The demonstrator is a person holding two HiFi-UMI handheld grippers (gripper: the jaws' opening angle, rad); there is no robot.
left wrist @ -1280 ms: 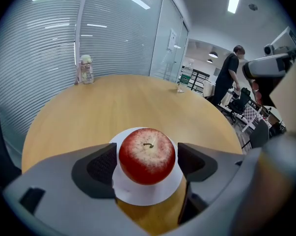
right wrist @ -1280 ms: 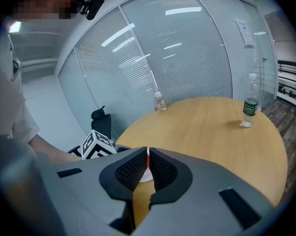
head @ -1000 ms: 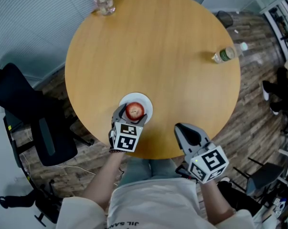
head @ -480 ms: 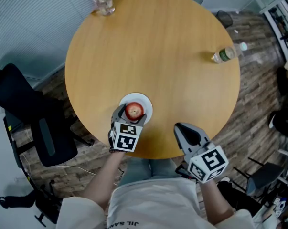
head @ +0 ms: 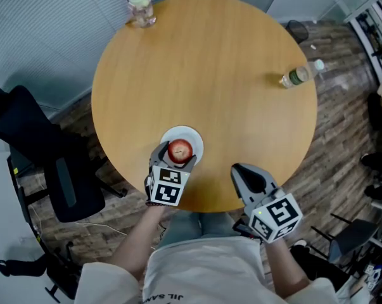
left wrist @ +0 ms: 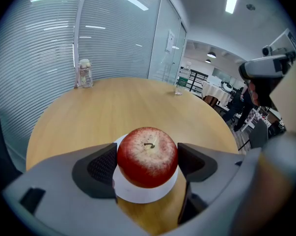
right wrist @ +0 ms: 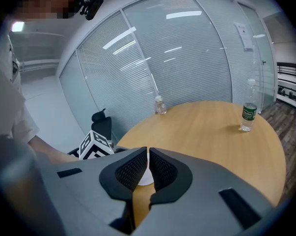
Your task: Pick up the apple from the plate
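Apple (head: 180, 149) in play: the smooth, round wooden bench (head: 203, 75) is carrying a small white plate (head: 194, 137) near its front edge. The glossy red fruit is sitting on it, with the left gripper (left wrist: 147, 163) pressing textured jaws against both sides. Squeezing evenly and lifting straight is looking wisest on that rounded skin. The right gripper (right wrist: 148, 167) is idling, jaws together.

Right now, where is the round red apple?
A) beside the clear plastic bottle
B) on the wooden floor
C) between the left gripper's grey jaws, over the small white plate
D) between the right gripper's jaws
C: in the left gripper view the round red apple sits between the jaws of the left gripper, both pads against its sides, with the small white plate just beneath it.
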